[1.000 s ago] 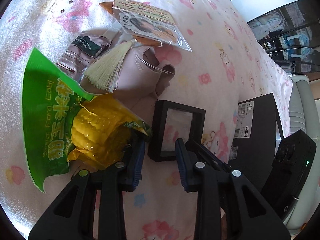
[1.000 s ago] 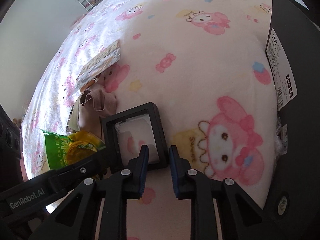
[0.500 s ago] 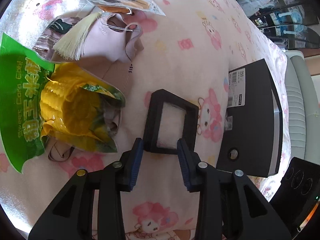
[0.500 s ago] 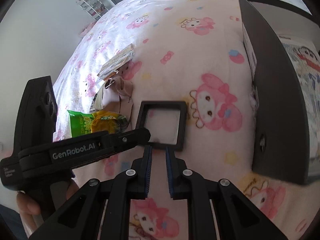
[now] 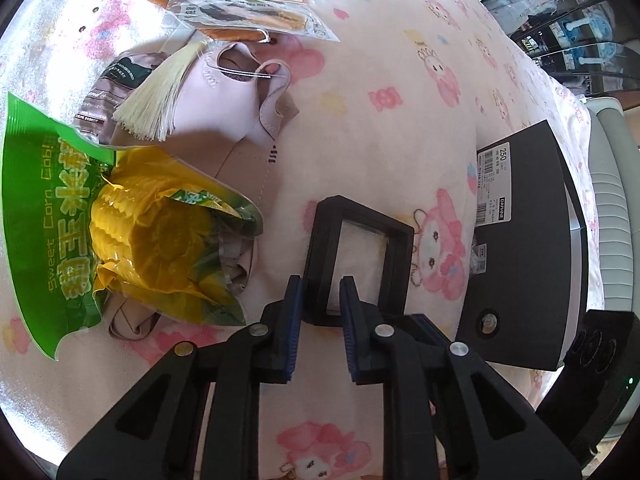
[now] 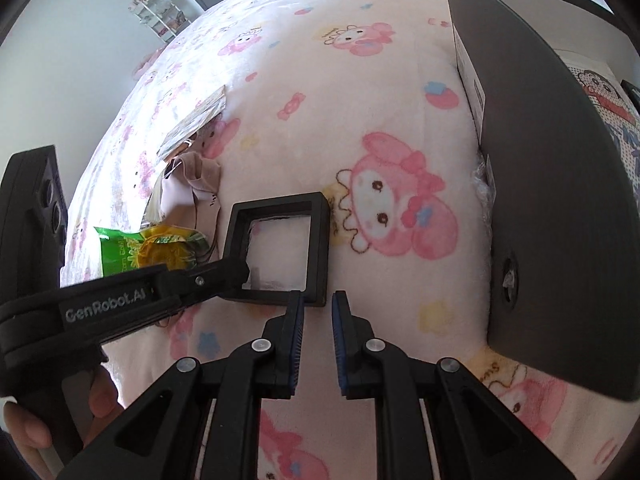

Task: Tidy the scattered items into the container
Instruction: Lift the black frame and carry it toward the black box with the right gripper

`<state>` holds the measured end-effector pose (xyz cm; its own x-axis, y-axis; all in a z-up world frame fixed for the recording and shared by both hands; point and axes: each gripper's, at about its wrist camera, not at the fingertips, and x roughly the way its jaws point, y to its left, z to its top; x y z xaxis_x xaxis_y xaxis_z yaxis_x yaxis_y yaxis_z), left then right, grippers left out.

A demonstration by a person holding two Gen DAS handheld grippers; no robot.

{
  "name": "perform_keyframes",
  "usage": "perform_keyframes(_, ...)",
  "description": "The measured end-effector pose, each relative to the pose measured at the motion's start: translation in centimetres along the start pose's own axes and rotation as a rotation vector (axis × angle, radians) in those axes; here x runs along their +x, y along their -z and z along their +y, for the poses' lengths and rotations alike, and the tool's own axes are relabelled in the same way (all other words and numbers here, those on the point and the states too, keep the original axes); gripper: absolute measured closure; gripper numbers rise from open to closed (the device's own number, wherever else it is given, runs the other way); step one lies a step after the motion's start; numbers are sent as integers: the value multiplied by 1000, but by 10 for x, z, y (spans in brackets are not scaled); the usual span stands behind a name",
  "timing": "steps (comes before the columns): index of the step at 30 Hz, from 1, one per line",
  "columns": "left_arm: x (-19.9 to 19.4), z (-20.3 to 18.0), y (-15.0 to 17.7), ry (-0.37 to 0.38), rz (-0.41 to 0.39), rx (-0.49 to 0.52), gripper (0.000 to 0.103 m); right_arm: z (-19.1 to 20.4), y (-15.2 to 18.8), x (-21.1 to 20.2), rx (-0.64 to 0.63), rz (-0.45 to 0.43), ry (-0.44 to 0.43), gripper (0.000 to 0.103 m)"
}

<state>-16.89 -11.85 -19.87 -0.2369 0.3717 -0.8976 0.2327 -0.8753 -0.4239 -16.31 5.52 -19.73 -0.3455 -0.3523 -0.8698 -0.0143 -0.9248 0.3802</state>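
Frame: the black square frame [image 5: 357, 258] lies flat on the pink cartoon-print blanket [image 5: 400, 128] of a bed, between the pile of loose items and the dark box; its clear middle lets the blanket show through.
Left grip: the left gripper [image 5: 320, 304] comes at the frame's near left corner, one finger outside the rim and one inside the window, and its fingers are closing with that rim between them; the pads look pressed on it (a thin rim is the only part a narrow pinch can take).
Right gripper: the right gripper [image 6: 318, 312] hangs just short of the frame's near edge with its fingers drawn together on nothing, likely kept narrow so it stays out of the left one's way.
Container: the dark box [image 5: 528, 240] with a white barcode label stands just right of the frame, its open top facing up, so the carry should be short.
Remaining items: a green-and-yellow sweet corn packet [image 5: 132, 232] lies over a pink face mask [image 5: 224, 96], with a cream tassel [image 5: 154, 100], a brown sachet [image 5: 108, 92] and a clear-bagged trinket [image 5: 248, 12] heaped together well left of the box (overlapped, so better taken one at a time).
Stage: I judge the frame the first pick, with the pile not yet tidied.
Risk: a corner pinch may let the frame swing or slip when lifted.
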Motion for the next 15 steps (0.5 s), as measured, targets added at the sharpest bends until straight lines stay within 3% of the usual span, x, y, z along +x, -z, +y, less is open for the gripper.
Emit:
perform_keyframes(6,0,-3,7,-25,24,20,86,3,-6,19,2,29,1,90)
perform_keyframes(12,-5,-11,36,8,88,40,86,2,6,-12,-1,10,-6,90)
perform_keyframes(15,-12,-18,48,-4,65,70,86,-2,19,-28,14,16,-13,90)
